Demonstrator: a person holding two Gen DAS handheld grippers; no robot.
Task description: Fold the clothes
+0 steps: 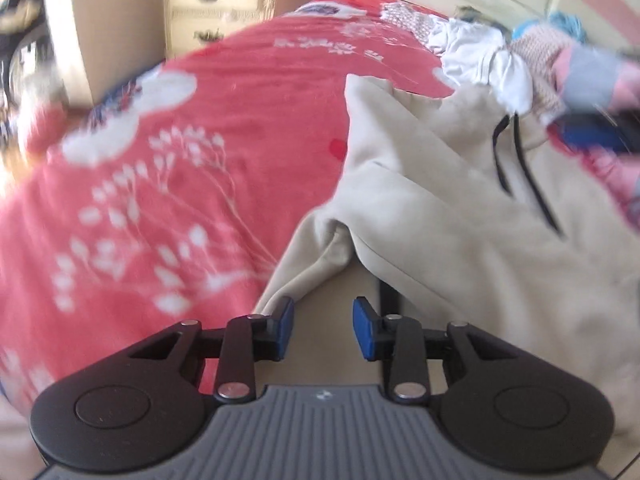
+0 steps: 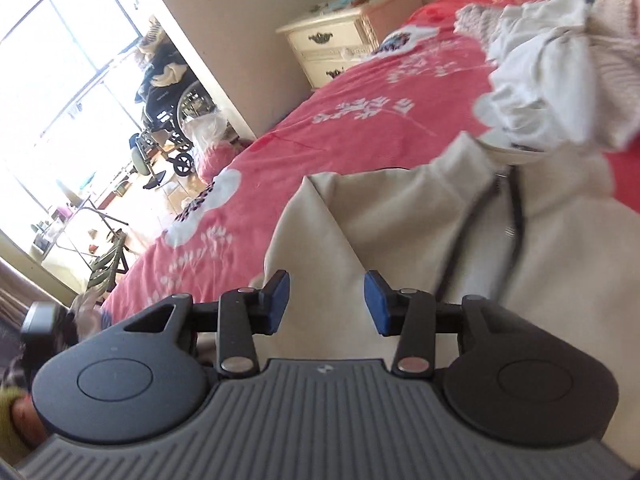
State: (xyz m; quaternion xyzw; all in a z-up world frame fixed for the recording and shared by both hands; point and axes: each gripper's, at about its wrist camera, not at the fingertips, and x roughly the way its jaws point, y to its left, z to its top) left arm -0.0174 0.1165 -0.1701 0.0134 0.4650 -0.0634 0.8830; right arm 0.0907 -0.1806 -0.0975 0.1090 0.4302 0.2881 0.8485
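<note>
Garment: a beige hooded sweatshirt (image 1: 460,216) lies on the red bedspread with white flowers (image 1: 168,184), on the near part of the bed, toward its right side in the left wrist view.
Long axis: it runs from the near edge of the bed away toward the pile of clothes; the neck end with the two dark drawstrings (image 1: 520,168) is the far end, the wider body is the near end.
Sleeve: one sleeve (image 1: 304,264) lies folded at the left side of the body, its end reaching down toward the left gripper.
Left gripper (image 1: 323,330): the blue pads stand partly apart, nothing is between them; the left pad is just beside the sleeve end, and I cannot tell if it touches.
Right gripper (image 2: 327,304): jaws partly apart over the beige cloth, with no cloth pinched between them.
Pile of clothes (image 2: 560,80): white and pink knitted pieces lie loose on the bed just behind the neck end.
Containers: a cream nightstand with drawers (image 2: 340,48) stands beside the bed; its drawers are closed, small blurred things lie on top.
Background: a wheelchair (image 2: 172,116) near the bright window.
</note>
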